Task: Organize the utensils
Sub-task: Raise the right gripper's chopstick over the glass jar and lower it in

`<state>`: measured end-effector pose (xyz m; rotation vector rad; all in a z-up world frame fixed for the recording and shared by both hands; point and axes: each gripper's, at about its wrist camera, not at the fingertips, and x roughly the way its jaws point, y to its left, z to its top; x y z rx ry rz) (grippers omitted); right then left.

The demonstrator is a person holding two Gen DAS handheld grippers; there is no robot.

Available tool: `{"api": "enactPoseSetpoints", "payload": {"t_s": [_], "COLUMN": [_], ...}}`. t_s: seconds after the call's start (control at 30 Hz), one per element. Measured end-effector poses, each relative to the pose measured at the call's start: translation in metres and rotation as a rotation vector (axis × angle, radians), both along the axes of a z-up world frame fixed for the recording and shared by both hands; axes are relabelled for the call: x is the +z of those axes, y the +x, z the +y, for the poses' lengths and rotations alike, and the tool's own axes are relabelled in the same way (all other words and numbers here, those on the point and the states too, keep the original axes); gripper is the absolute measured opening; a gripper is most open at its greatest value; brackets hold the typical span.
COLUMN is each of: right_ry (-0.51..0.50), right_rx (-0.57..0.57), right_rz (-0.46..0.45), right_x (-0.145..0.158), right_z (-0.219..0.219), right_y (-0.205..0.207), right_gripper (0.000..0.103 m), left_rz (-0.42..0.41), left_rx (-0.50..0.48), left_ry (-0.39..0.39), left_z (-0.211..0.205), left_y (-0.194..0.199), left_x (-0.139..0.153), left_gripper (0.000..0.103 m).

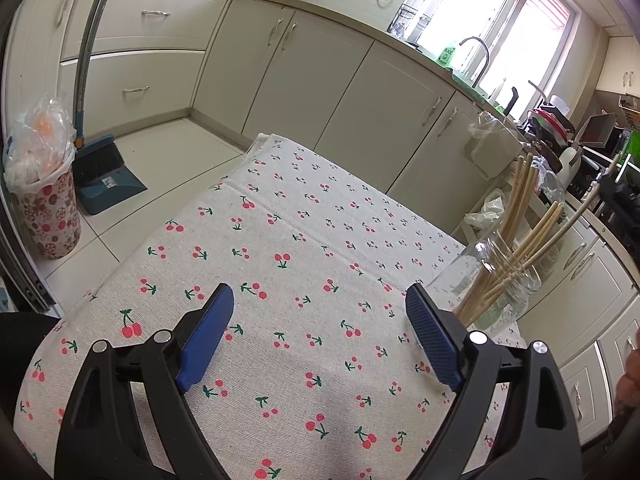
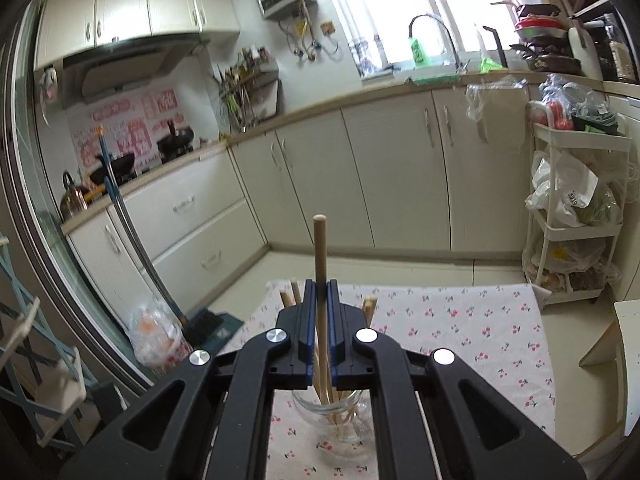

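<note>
A clear glass jar stands on the cherry-print tablecloth at the table's right edge, with several pale wooden chopsticks leaning out of it. My left gripper hovers open over the bare cloth just left of the jar, nothing between its blue pads. In the right wrist view, my right gripper is shut on one upright chopstick. That stick's lower end reaches into the jar directly below, among the other chopsticks.
A broom and dustpan and a floral bin with a plastic bag stand on the floor left of the table. Cream cabinets run behind. A white trolley with bags stands at the right.
</note>
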<state>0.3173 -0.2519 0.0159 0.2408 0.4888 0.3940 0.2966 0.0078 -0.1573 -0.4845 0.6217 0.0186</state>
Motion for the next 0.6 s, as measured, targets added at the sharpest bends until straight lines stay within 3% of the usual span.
{"api": "enactPoseSetpoints", "payload": {"t_s": [0.33, 0.6], "right_ry": [-0.111, -0.119], "right_rx": [0.026, 0.024], "right_rz": [0.109, 0.132], "right_x": [-0.045, -0.054], "right_z": [0.031, 0.033], "right_y": [0.019, 0.020], "right_gripper": [0.006, 0.006], "left_rz": [0.001, 0.013], "left_rx": [0.000, -0.007], "left_ry": [-0.001, 0.005], "left_z": [0.000, -0.003], "left_y": [0.001, 0.002], "left_x": [0.000, -0.002], "left_gripper": [0.085, 0.087]}}
